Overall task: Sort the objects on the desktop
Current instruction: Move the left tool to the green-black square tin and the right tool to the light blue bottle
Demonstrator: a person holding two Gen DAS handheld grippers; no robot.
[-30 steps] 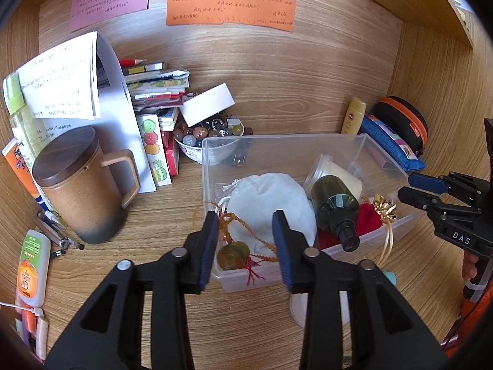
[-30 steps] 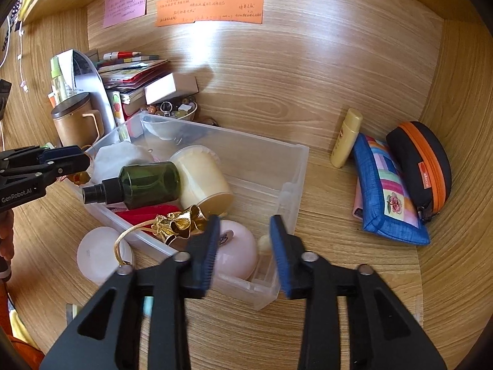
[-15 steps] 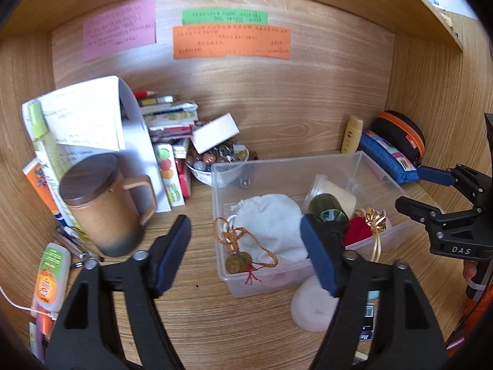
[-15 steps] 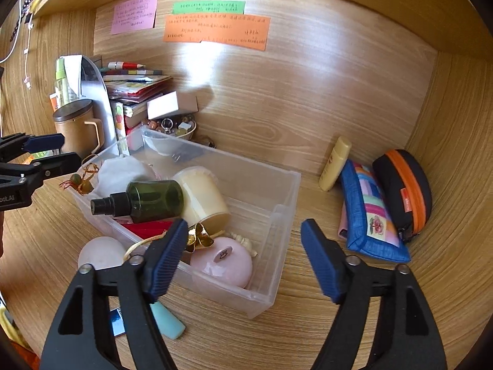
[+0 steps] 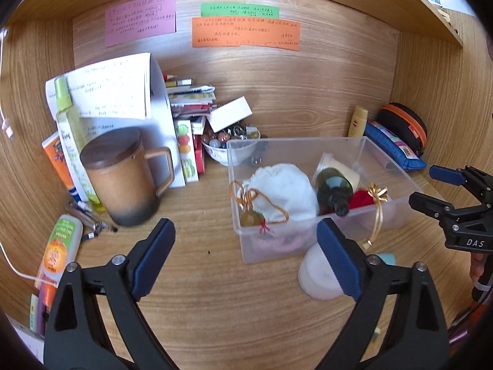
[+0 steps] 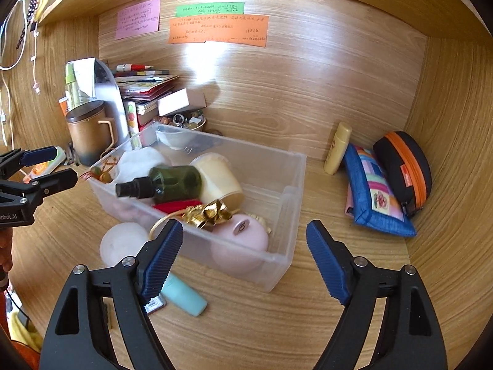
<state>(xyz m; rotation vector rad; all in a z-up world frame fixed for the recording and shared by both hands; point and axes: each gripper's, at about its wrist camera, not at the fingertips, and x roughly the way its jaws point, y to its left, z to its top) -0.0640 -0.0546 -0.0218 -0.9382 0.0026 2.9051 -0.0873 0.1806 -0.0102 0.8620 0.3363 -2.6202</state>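
On the wooden table [image 5: 200, 265] in front of me sits a clear plastic bin [image 5: 308, 149] [image 6: 286, 203], and both of my hand-held grippers hang just short of it, touching nothing. My left hand-held gripper [image 5: 245, 256] has its jaws opening, already spread wide; between them I see only bare wood and the near left corner of the bin, with no pad pressing on it. My right hand-held gripper [image 6: 245, 256] is likewise opening, its blue pads standing apart on either side of the bin's near right corner, gripping nothing.

Inside the bin lie a white drawstring pouch [image 5: 283, 188] [image 6: 138, 157] with a gold cord and a bead draped over the near wall, a dark green spray bottle [image 5: 334, 188] [image 6: 172, 182] lying on its side, a cream-coloured cup [image 6: 215, 175] tipped over behind it, something red [image 5: 362, 199], a gold ribbon bow [image 6: 209, 212] hanging over the rim, and a round pink object [image 6: 243, 240] at the right end.

Outside the bin, just beside its front wall, a round white lid-like object [image 5: 317, 277] [image 6: 123, 243] rests on the table, with a pale teal tube [image 6: 183, 294] near it. To the left stands a brown lidded mug [image 5: 123, 175], and beyond it a stack of books and a bowl of beads [image 5: 228, 141]. At the right wall lean a yellow tube [image 6: 337, 148], a blue patterned pouch [image 6: 376, 191] and a black case with an orange zip [image 6: 403, 166].
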